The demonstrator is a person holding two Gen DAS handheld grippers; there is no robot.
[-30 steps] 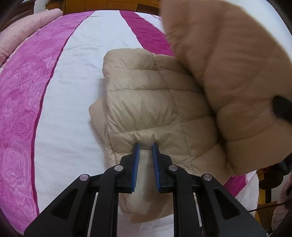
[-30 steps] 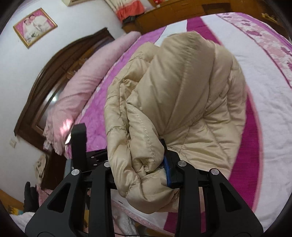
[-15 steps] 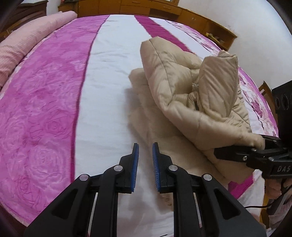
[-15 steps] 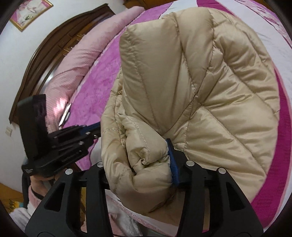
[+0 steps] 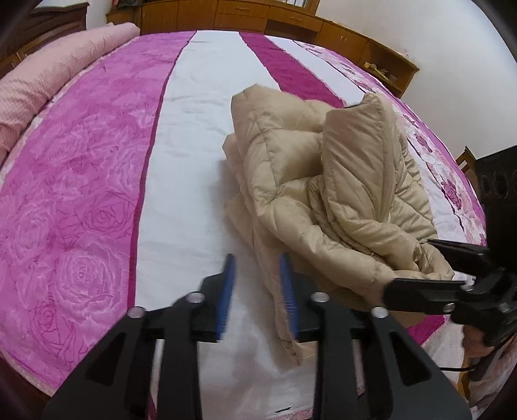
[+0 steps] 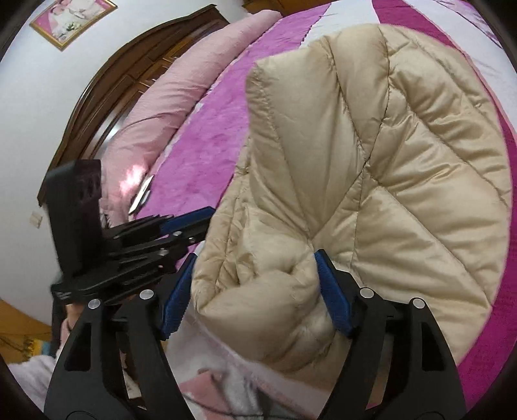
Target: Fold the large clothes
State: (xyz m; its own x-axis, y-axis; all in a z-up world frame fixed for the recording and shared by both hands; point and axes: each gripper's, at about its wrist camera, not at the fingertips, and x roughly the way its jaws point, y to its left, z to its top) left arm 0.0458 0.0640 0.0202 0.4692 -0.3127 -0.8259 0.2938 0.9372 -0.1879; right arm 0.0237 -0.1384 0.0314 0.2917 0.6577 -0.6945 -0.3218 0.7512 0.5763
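A beige quilted down jacket (image 5: 323, 190) lies bunched and partly folded on the bed, right of centre in the left wrist view. My left gripper (image 5: 258, 287) is open and empty, hovering at the jacket's near left edge. My right gripper (image 6: 255, 290) has its jaws spread wide around a thick bunch of the jacket (image 6: 371, 168), whose near fold sits between the blue pads. The right gripper also shows at the right edge of the left wrist view (image 5: 429, 268), at the jacket's near right end.
The bedspread (image 5: 97, 181) has pink rose, white and magenta stripes. A pink bolster (image 5: 48, 77) lies along the left side by the dark wooden headboard (image 6: 106, 84). Wooden cabinets (image 5: 290, 22) line the far wall. The bed's near edge is just below the grippers.
My right gripper has opened its jaws from their grip on the jacket bunch. My left gripper has opened wider and moved closer to the jacket's near edge. The jacket has settled lower on the bed.
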